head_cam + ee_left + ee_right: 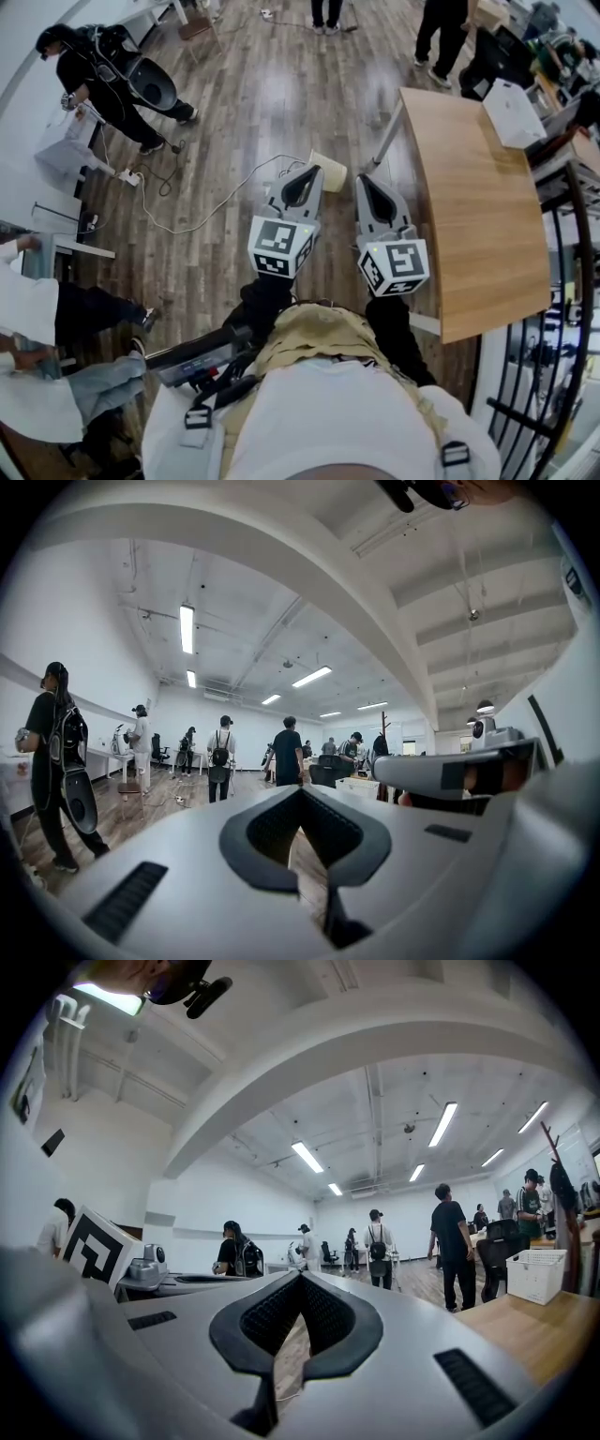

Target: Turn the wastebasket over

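Wastebasket (330,172) on open floor (253,103) near table (469,206) edge | left gripper (310,175), right gripper (363,181): jaws together, empty

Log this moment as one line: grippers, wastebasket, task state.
left gripper: shut, empty | right gripper: shut, empty | wastebasket: on floor ahead, untouched | task: not started

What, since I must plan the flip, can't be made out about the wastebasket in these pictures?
- Head view: the wastebasket is small and partly behind the left claw; its opening's direction is unclear.
- Left gripper view: the shut left claw's body fills the lower frame; no wastebasket shows.
- Right gripper view: the right claw does likewise.
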Tool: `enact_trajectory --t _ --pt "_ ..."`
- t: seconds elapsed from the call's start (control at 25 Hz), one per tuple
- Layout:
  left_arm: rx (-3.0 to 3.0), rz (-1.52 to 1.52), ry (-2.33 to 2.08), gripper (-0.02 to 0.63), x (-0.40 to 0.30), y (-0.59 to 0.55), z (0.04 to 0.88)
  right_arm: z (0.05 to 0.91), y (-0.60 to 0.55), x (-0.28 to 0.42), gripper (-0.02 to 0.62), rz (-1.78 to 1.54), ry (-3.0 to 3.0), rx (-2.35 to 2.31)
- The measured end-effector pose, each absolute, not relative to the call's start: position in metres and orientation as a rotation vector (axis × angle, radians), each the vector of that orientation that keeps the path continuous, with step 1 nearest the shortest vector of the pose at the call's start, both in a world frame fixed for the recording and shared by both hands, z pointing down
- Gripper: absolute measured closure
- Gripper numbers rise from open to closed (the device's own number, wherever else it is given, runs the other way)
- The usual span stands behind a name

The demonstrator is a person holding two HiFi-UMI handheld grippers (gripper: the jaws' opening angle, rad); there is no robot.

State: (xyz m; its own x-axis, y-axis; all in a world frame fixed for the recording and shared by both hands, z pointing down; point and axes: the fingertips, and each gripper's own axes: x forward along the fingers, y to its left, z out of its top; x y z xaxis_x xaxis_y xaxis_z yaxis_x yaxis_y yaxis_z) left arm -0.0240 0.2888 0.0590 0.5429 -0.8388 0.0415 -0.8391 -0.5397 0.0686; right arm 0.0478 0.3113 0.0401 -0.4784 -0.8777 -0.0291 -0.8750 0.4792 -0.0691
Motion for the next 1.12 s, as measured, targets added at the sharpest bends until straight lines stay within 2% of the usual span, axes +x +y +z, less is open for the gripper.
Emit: enact_trajectory --t 1.12 --pt "2.531 0.083 -1.573 0.604 -0.008 0.3 0.11 0.098 0.321 0.103 0.575 -0.264 2.639 -1.563"
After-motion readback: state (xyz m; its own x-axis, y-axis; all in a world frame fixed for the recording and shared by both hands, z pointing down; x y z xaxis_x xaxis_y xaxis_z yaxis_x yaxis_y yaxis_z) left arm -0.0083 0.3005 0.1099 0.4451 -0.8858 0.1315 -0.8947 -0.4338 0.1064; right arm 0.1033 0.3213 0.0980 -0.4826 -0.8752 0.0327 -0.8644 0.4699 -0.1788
